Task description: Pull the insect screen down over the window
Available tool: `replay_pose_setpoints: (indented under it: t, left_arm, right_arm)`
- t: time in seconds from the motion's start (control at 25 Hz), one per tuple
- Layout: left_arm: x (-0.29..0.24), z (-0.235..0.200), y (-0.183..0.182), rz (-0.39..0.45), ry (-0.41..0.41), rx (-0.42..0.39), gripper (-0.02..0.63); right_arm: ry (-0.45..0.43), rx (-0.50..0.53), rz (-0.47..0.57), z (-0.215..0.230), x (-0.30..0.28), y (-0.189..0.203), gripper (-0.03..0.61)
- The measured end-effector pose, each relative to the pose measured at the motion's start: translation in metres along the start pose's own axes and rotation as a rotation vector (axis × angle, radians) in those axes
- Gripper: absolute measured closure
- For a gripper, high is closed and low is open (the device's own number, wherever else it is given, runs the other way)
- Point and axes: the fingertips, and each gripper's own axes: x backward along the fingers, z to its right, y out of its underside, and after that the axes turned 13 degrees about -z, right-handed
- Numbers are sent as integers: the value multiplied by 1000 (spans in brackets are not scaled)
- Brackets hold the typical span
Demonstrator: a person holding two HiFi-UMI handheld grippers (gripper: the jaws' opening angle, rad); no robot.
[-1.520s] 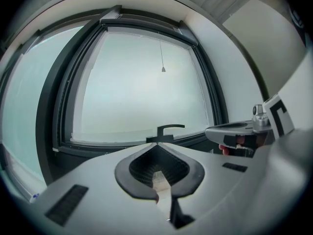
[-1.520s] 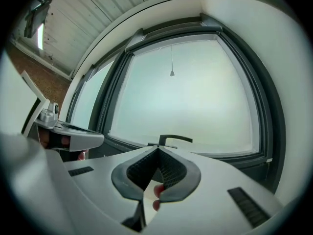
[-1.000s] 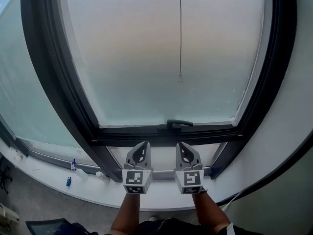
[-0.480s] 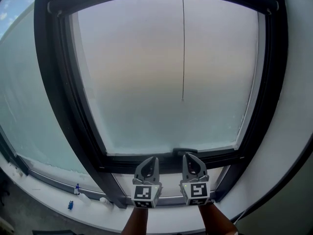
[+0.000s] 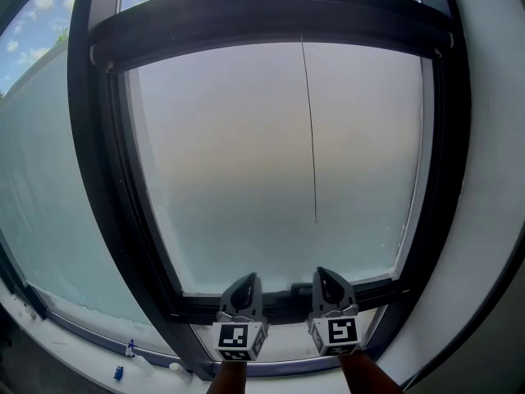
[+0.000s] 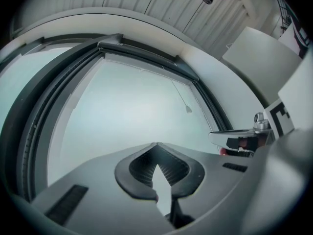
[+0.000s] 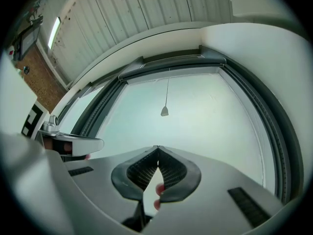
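Note:
The window (image 5: 238,162) has a dark frame and pale, frosted-looking glass. A dark roller housing (image 5: 271,16) runs across its top. From it a thin pull cord (image 5: 310,138) hangs down the pane and ends in a small weight (image 7: 165,111), also seen as the weight (image 6: 189,109) in the left gripper view. My left gripper (image 5: 246,279) and right gripper (image 5: 322,272) sit side by side low down, in front of the lower frame bar, well below the cord's end. Both are shut with nothing between the jaws, as at the left gripper (image 6: 156,144) and the right gripper (image 7: 157,147).
A dark window handle (image 5: 297,288) lies on the lower frame bar between the two grippers. A white sill (image 5: 74,335) curves along the bottom left with small blue items (image 5: 119,373) on it. White wall (image 5: 492,220) flanks the frame on the right.
The head view has swung upward, so the roller housing at the top has come into sight and the sill has dropped away. Both grippers stay shut, side by side.

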Motion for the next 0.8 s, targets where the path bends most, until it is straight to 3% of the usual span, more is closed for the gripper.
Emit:
replay_pose_setpoints:
  t: [0.2, 0.36, 0.6, 0.8]
  left_arm:
    - [-3, 0, -31, 61, -12, -56, 620]
    - [-3, -10, -69, 95, -29, -163, 620]
    - [-10, -24, -131, 155, -65, -321, 620]
    - [-19, -19, -176, 202, -80, -375, 620]
  right_arm:
    - [-23, 75, 46, -3, -8, -30, 574]
    - [-20, 192, 162, -5, -9, -71, 574]
    - [25, 310, 217, 8, -21, -128, 573]
    - [67, 372, 243, 19, -36, -173, 572]
